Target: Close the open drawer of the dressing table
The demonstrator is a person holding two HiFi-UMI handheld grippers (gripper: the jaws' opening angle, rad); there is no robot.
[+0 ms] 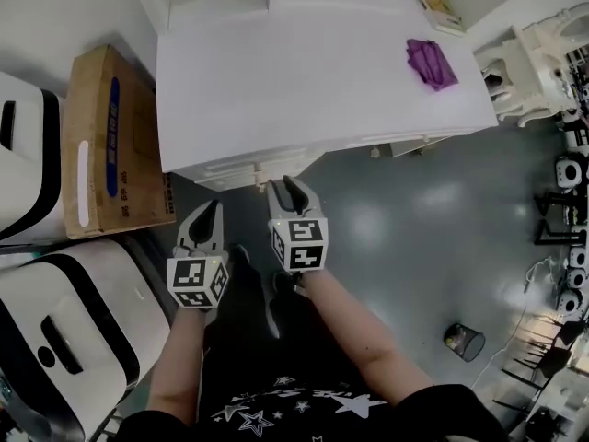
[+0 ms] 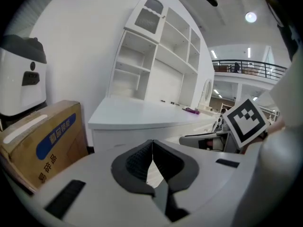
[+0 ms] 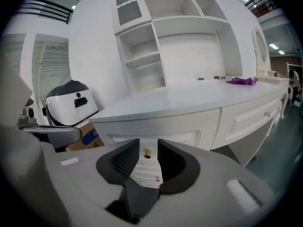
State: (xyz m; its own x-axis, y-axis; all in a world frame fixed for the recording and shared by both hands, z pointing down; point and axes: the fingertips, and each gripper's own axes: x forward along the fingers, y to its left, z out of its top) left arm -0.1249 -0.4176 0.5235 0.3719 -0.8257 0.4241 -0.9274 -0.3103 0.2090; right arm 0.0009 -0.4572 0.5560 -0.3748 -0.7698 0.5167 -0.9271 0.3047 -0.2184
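The step in hand looks like the approach to the drawer (image 1: 241, 171), which stands a little way out from the front left end of the white table (image 1: 313, 81), so the closing push is not yet made. The right tool (image 1: 293, 184) is up against that drawer front. In the right gripper view its jaws are spread, with the small brass knob (image 3: 147, 153) in the gap between them. The knob looks free of both pads, though contact is hard to rule out. The left tool (image 1: 210, 212) hangs lower and to the left, near the cardboard box (image 1: 110, 141) and clear of the drawer. In the left gripper view its jaws are pressed together at the tips with nothing between them.

The tabletop carries a purple cloth (image 1: 431, 63) far to the right, well apart from the work.

Next, I judge, the right tool needs to press straight forward on the drawer front, square to it, so that the drawer slides in without skewing. It need not pinch the knob for that. The left tool could steady the other side of the front, or stay out of the way.
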